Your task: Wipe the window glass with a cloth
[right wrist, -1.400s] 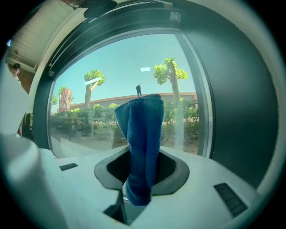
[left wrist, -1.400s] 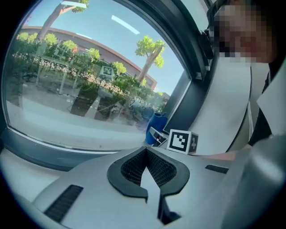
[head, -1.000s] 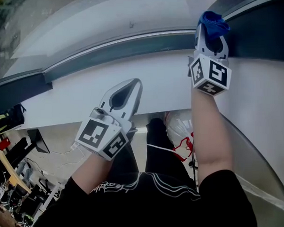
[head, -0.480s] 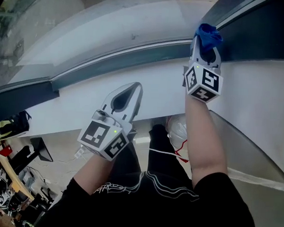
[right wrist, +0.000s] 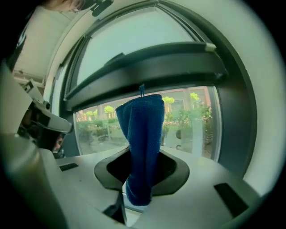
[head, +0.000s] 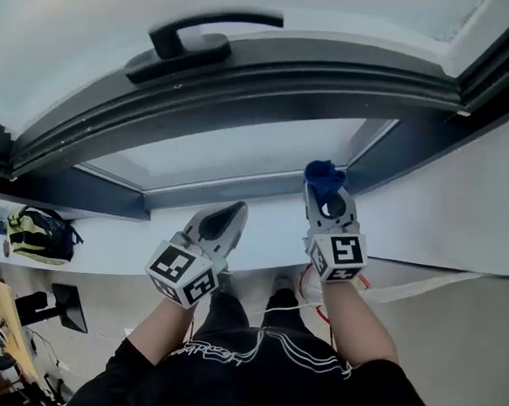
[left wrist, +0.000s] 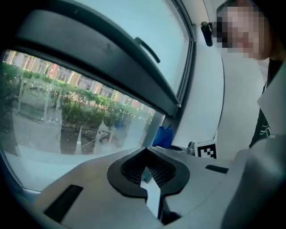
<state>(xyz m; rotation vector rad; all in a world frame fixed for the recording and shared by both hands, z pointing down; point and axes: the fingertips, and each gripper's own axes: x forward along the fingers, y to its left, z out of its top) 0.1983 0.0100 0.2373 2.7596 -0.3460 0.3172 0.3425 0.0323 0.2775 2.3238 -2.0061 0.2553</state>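
The right gripper (head: pixel 326 197) pinches the blue cloth (right wrist: pixel 142 143) tight. The cloth sticks up close to the low glass (head: pixel 231 159). The left gripper (head: pixel 230 212) is closed with nothing in it, beside the right one. To wipe well, I think the cloth should press flat on the glass and slide side to side, off the dark frame (head: pixel 243 80). A firm pinch should stop slipping.
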